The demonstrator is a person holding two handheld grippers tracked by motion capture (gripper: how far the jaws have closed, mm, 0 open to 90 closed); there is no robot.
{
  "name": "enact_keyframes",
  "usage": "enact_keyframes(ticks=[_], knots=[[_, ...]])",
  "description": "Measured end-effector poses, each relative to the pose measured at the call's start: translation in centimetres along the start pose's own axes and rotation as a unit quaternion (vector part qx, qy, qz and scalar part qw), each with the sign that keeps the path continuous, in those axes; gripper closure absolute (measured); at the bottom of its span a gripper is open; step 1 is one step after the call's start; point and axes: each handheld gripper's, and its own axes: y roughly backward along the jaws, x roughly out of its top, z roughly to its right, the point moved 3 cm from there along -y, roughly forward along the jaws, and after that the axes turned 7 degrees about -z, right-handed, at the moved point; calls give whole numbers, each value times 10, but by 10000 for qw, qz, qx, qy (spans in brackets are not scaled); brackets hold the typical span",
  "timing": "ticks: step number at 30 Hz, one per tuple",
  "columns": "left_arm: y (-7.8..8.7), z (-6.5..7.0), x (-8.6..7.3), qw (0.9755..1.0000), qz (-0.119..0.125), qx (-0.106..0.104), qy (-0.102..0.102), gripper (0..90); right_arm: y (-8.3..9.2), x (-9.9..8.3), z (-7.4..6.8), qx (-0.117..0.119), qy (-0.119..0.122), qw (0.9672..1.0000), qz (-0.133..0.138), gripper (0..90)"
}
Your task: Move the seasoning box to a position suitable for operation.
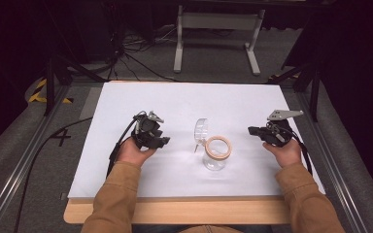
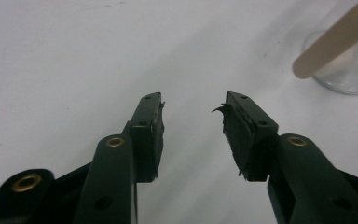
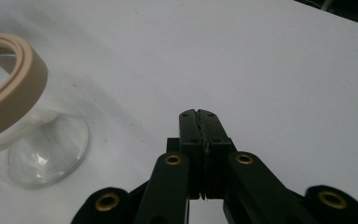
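A clear glass jar with a tan ring around its mouth stands near the middle of the white table. Its clear lid hangs open behind it on the left. My left gripper sits left of the jar, jaws open with nothing between them; the jar shows at that view's upper right. My right gripper is right of the jar, jaws pressed together and holding nothing. The jar and its ring appear at the left of the right gripper view.
The white sheet lies on a wooden board. Metal rails run along both sides. A grey frame and cables are on the floor beyond the far edge.
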Motion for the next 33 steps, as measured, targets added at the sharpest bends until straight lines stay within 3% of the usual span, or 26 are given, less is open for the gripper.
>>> enact_keyframes(ticks=[3,5,9,11,12,13,14,24,33], knots=[[6,-1,1,9997,149,-183,101,651,-1,3,-6,7,130,9998,-118,890],[9,0,2,9996,170,-188,157,682,-1,5,-10,36,191,9997,-143,889],[13,5,3,9996,140,-243,-2,753,0,8,-16,43,288,9993,-234,889],[16,8,5,9987,257,-429,-66,770,0,9,-18,96,278,9992,-255,889],[17,10,5,9975,335,-622,-75,781,-1,9,-19,124,277,9992,-275,889],[17,10,5,9975,335,-622,-75,794,-2,9,-21,146,325,9989,-318,889],[17,15,7,9959,363,-815,-127,807,-3,9,-23,176,350,9987,-338,890],[14,26,10,9961,165,-808,-325,793,-20,11,-43,457,615,9955,-552,889],[14,29,12,9958,221,-847,-261,735,-38,11,-62,669,803,9919,-729,889]])
